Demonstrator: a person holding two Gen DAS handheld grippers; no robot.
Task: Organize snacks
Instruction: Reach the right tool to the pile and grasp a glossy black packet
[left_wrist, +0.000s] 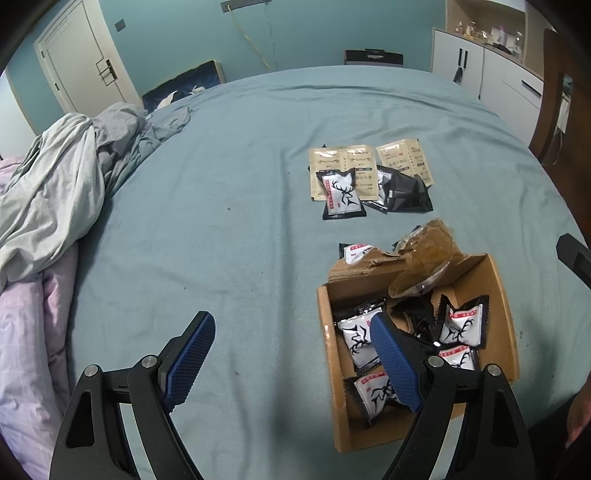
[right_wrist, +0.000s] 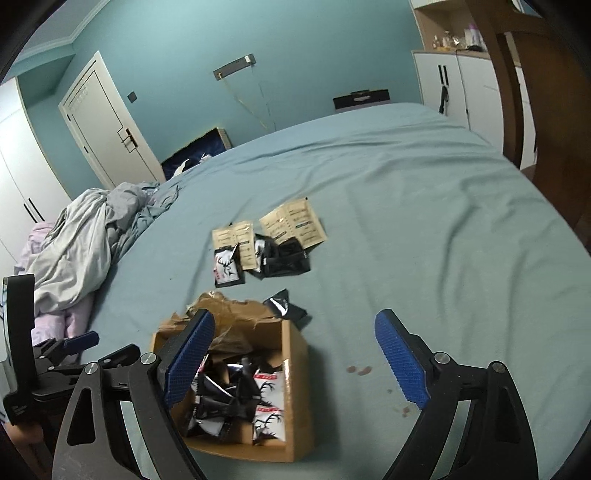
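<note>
An open cardboard box (left_wrist: 327, 332) (right_wrist: 295, 369) sits on the blue-green bed and holds several black-and-white antler-print snack packets (left_wrist: 461, 326) (right_wrist: 267, 410). Farther off lies a pile of two beige sachets (left_wrist: 343, 162) (right_wrist: 295, 221), one antler packet (left_wrist: 341, 195) (right_wrist: 227, 269) and black packets (left_wrist: 402, 194) (right_wrist: 286, 258). One more packet (right_wrist: 286, 304) lies just behind the box. My left gripper (left_wrist: 291, 328) is open and empty, hovering near the box's left side. My right gripper (right_wrist: 295, 328) is open and empty, above the box's right edge.
Crumpled grey and pink bedding (left_wrist: 55, 184) (right_wrist: 81, 243) is heaped at the bed's left. Torn brown flaps and clear plastic (left_wrist: 417, 258) stick up at the box's far side. A white door (left_wrist: 77, 62), white cabinets (left_wrist: 487, 74) and a wooden post (right_wrist: 517, 74) surround the bed.
</note>
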